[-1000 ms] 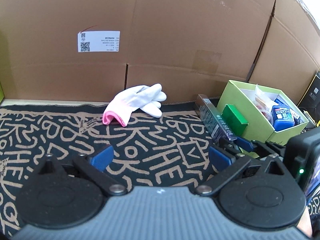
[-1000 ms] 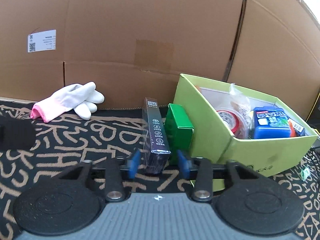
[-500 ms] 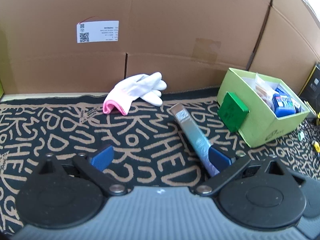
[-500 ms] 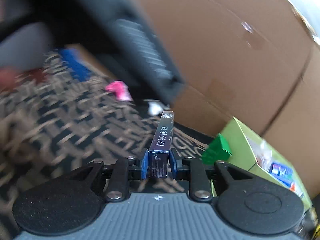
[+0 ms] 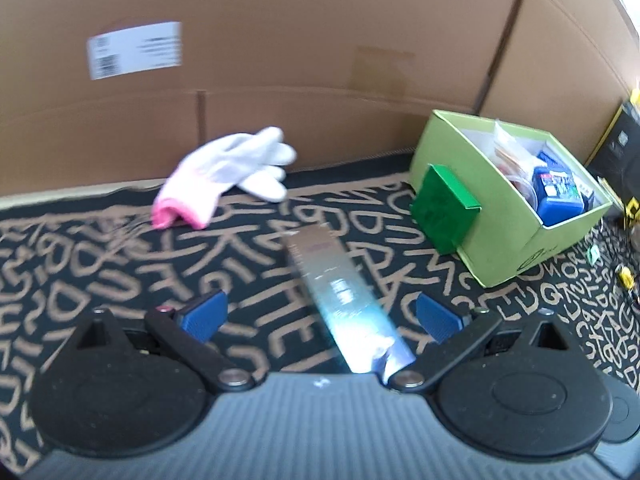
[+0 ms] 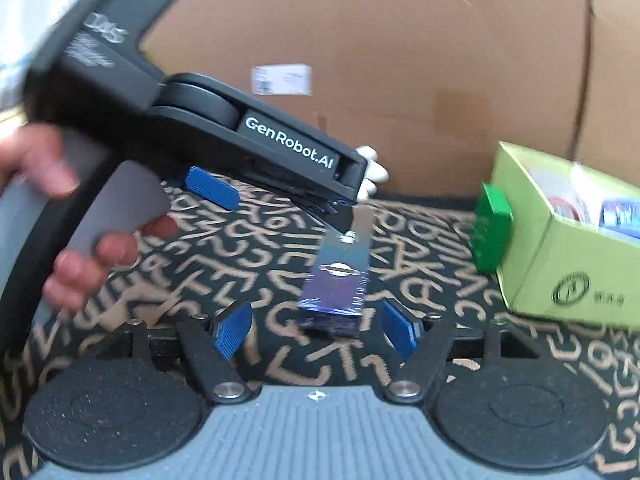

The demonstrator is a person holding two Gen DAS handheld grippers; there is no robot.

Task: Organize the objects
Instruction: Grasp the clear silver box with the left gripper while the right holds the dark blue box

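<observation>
On the far left of the patterned cloth [image 5: 100, 272] covering the worktop lay a white glove with a pink cuff [image 5: 224, 172], close to the cardboard wall [image 5: 320, 40] and well clear of the action. The left claw [image 5: 320, 316], carried in a person's hand [image 6: 40, 164], was spread wide. The long dark carton [image 5: 340, 292] ran lengthwise between its blue pads, nearer the right one, with neither pad touching it. The right claw [image 6: 316, 330] had just been opening; its pads stood apart on either side of the carton's near end and no longer pressed on it. From the right wrist view, the tip of the left claw reached over the carton's far end. Motion blur hid whether the carton lay flat on the cloth or was dropping. The step in hand looked like a release or a pass of this carton between the two claws. The next move probably called for one claw to close on its narrow sides and carry it right, to the lime-green box [image 5: 504, 240]. A small green box [image 5: 442, 208] leaned against that box's near wall, directly on the path. The lime-green box already held a blue packet [image 5: 558, 196] and other packets, so space for a long carton looked tight, and it might need tilting in.
</observation>
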